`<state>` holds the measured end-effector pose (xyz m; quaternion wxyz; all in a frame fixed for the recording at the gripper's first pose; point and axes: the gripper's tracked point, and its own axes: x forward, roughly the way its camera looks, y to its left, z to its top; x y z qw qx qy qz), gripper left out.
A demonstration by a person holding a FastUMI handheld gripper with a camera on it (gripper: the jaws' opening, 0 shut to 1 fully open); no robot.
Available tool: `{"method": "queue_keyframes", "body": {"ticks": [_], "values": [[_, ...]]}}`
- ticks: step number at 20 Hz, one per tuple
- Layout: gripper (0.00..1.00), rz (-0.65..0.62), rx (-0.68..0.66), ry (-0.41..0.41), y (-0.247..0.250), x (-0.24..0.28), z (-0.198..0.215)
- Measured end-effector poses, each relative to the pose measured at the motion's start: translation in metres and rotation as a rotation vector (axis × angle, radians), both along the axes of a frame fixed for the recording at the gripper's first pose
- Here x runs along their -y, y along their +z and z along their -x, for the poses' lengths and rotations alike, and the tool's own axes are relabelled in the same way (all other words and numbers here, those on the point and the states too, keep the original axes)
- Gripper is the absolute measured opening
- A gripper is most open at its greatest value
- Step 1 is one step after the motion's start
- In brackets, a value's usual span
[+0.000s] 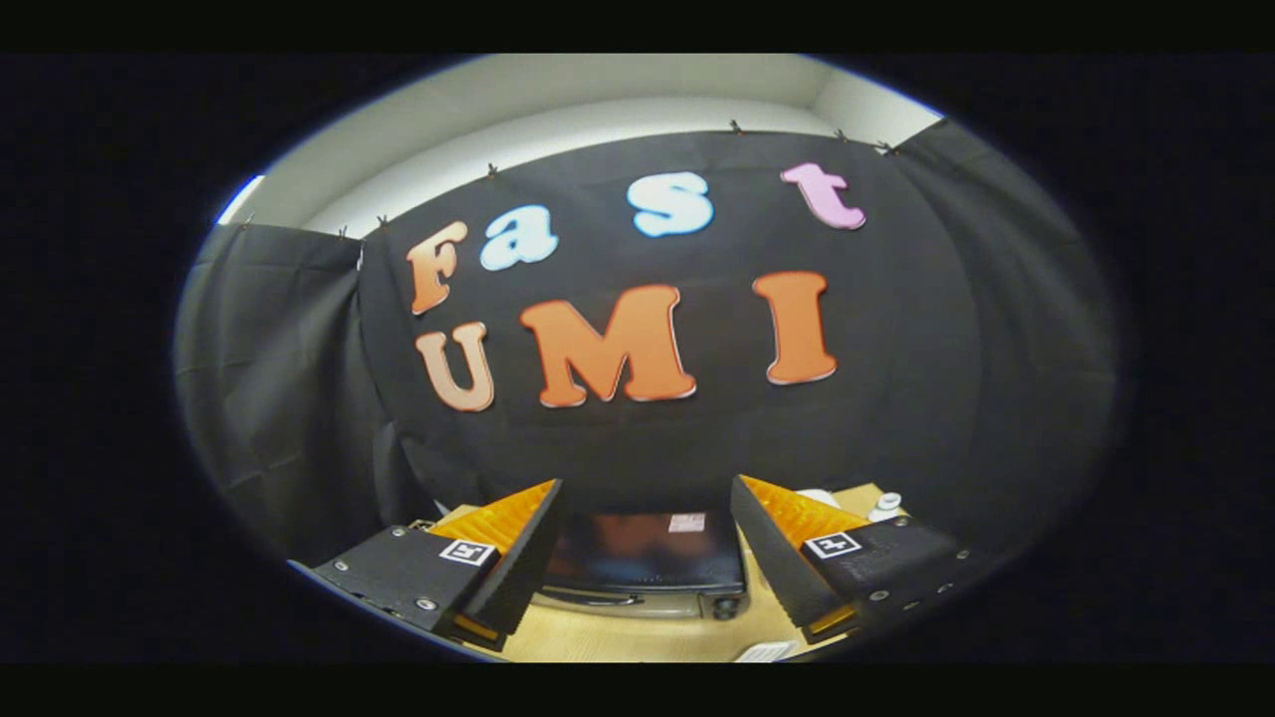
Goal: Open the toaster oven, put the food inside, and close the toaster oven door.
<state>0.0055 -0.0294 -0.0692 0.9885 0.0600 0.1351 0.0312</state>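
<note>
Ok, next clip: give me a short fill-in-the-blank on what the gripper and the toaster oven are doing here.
1. The gripper's two fingers stand ____, with nothing held between them.
2. The toaster oven sits on the wooden table, seen in the gap ____ the two fingers.
3. The toaster oven's door is ____, its handle along the near edge.
4. Behind the oven hangs a black ____.

Missing words: open; between; closed; cloth

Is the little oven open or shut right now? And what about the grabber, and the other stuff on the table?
toaster oven: door shut, seen between the fingers
gripper: open, holding nothing
white thing: sitting on the table, too small to tell more
table: wooden top, oven standing on it
</note>
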Motion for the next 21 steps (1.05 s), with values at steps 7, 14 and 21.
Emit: {"method": "queue_keyframes", "body": {"ticks": [7, 14, 21], "values": [[0.98, -0.018, 0.175, -0.061, 0.057, 0.007, 0.002], [0.98, 0.022, 0.268, -0.024, 0.091, -0.015, 0.009], [0.98, 0.086, 0.335, 0.033, 0.118, -0.037, 0.022]]}}
